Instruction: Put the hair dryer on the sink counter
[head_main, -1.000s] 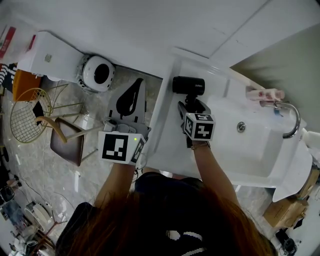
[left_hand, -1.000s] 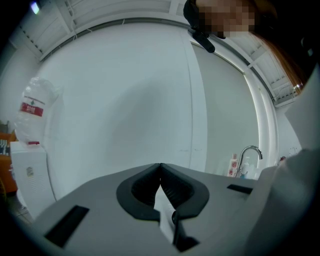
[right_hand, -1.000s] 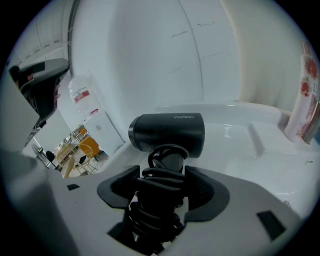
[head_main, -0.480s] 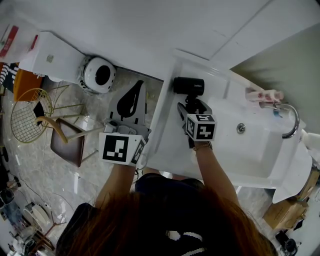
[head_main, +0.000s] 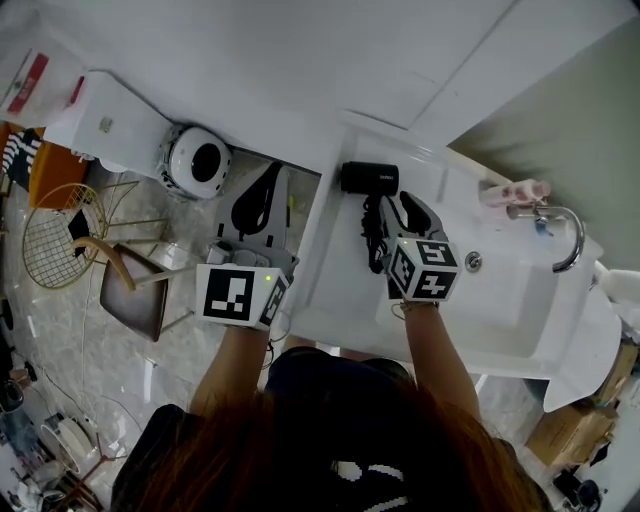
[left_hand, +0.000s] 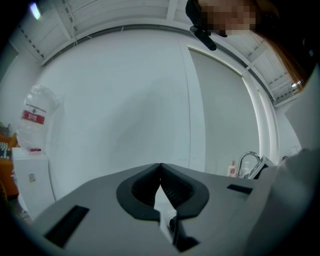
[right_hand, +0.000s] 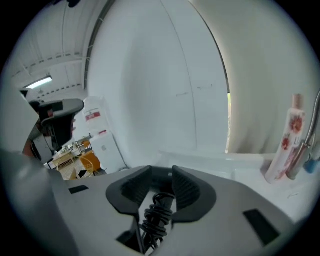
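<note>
The black hair dryer (head_main: 370, 177) lies on the white sink counter (head_main: 335, 285) near the back wall, its coiled cord (head_main: 373, 228) trailing toward me. My right gripper (head_main: 408, 205) hovers just right of the cord and clear of the dryer body. Its jaws are closing but still apart. In the right gripper view the cord coil (right_hand: 159, 215) shows in the gap low between the jaws without the pads (right_hand: 186, 190) pressing it, and the dryer (right_hand: 57, 111) sits off to the left. My left gripper (head_main: 270, 180) hangs left of the counter over the floor, shut and empty (left_hand: 160, 167).
The basin (head_main: 500, 295) with its faucet (head_main: 565, 235) lies right of the right gripper, and a pink bottle (head_main: 512, 190) stands at the back. On the floor to the left are a round white unit (head_main: 197, 160), a chair (head_main: 135, 285) and a yellow wire basket (head_main: 55, 232).
The right gripper has come off the dryer's handle and shifted right and slightly back toward me. The dryer stays on the counter. The left gripper has barely moved.
</note>
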